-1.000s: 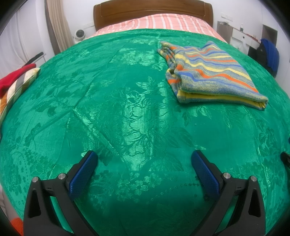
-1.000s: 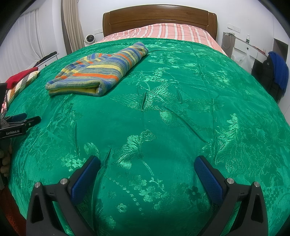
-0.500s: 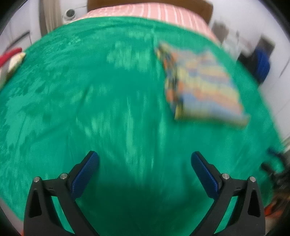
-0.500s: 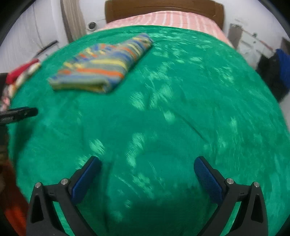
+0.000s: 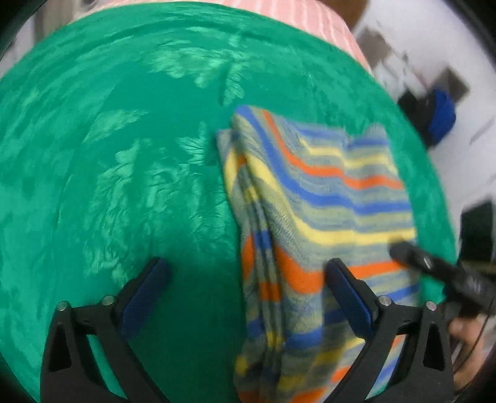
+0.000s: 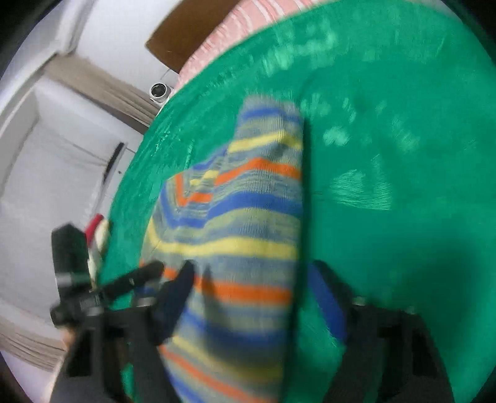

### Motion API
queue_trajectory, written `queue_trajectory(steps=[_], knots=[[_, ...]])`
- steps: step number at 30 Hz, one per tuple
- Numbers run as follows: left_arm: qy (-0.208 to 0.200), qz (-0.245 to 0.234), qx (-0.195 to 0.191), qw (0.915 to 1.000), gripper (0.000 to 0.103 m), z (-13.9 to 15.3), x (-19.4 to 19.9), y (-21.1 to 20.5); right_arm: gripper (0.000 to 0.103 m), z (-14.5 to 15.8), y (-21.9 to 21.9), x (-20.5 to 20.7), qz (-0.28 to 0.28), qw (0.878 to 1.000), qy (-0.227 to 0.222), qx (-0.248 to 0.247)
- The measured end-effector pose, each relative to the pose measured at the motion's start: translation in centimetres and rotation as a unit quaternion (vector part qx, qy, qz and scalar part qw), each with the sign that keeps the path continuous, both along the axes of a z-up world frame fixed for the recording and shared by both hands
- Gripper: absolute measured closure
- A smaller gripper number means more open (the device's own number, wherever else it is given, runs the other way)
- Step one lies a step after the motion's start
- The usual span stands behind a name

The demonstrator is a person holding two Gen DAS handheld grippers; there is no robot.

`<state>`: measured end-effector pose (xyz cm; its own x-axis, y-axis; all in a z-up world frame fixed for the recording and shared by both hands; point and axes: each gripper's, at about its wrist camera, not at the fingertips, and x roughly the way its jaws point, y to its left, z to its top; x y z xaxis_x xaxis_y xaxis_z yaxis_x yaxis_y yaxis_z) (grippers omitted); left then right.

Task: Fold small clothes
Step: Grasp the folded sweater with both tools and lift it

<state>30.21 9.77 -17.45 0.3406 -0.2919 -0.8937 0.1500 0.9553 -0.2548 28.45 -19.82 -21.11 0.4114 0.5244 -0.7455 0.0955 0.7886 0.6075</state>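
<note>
A folded striped knit garment (image 5: 313,204) in blue, yellow and orange lies on the green bedspread (image 5: 124,161). My left gripper (image 5: 248,279) is open, low over the bed, its right finger over the garment's near end. My right gripper (image 6: 251,288) is open and straddles the same garment (image 6: 248,223) from the opposite side. The right gripper's tip shows in the left wrist view (image 5: 434,266), and the left gripper shows at the left of the right wrist view (image 6: 124,282). Both views are blurred by motion.
The bed has a wooden headboard (image 6: 192,34) and a pink striped sheet (image 5: 294,18) at its far end. Red and light clothes (image 6: 99,229) lie at the bed's left edge. A dark blue item (image 5: 440,114) hangs off to the right of the bed.
Both grippers have swung in toward the folded striped garment, which now lies close under their fingers. Both stay open.
</note>
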Motion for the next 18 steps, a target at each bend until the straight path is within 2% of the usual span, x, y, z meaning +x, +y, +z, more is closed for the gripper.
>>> queue_trajectory(steps=[1, 2, 3, 4, 5, 6, 8, 10, 15, 16, 17, 18], knots=[[-0.008, -0.015, 0.023, 0.9996, 0.037, 0.0, -0.1, -0.8, 0.069, -0.2, 0.7, 0.4, 0.003, 1.000, -0.002, -0.022], [-0.015, -0.040, 0.015, 0.9990, 0.079, 0.3, -0.6, -1.8, 0.073, 0.2, 2.4, 0.7, 0.024, 0.996, -0.013, -0.087], [-0.013, -0.043, 0.010, 0.9989, 0.087, 0.4, -0.7, -2.1, 0.074, 0.9, 4.2, 0.5, 0.047, 0.987, -0.033, -0.152], [-0.026, -0.039, 0.030, 0.9985, 0.088, 0.7, -1.2, -2.6, 0.077, 1.8, 6.7, -0.1, 0.075, 0.968, -0.063, -0.232], [-0.036, -0.041, 0.040, 0.9977, 0.089, 1.0, -1.6, -2.8, 0.078, 2.5, 8.5, -0.9, 0.091, 0.952, -0.086, -0.280], [-0.047, -0.037, 0.041, 0.9974, 0.089, 1.5, -2.1, -2.7, 0.078, 3.1, 9.6, -1.6, 0.099, 0.942, -0.107, -0.301], [-0.057, -0.018, 0.015, 0.9981, 0.089, 3.3, -3.1, -1.2, 0.079, 5.0, 10.6, -2.9, 0.095, 0.938, -0.141, -0.302], [-0.075, -0.008, 0.001, 0.9971, 0.090, 5.6, -4.1, 0.0, 0.079, 7.1, 10.8, -4.0, 0.087, 0.941, -0.169, -0.281], [-0.136, 0.007, 0.006, 0.9907, 0.086, 11.4, -5.9, 2.7, 0.079, 12.5, 11.9, -4.8, 0.073, 0.944, -0.230, -0.226], [-0.136, 0.012, 0.011, 0.9905, 0.082, 11.6, -5.6, 3.1, 0.079, 12.9, 11.7, -4.7, 0.069, 0.945, -0.233, -0.218], [-0.130, 0.018, 0.024, 0.9911, 0.066, 11.2, -5.2, 3.3, 0.076, 12.9, 11.8, -4.2, 0.066, 0.947, -0.230, -0.212], [-0.115, 0.022, 0.045, 0.9921, 0.039, 10.0, -4.8, 3.4, 0.072, 12.5, 11.7, -3.5, 0.067, 0.950, -0.219, -0.211]])
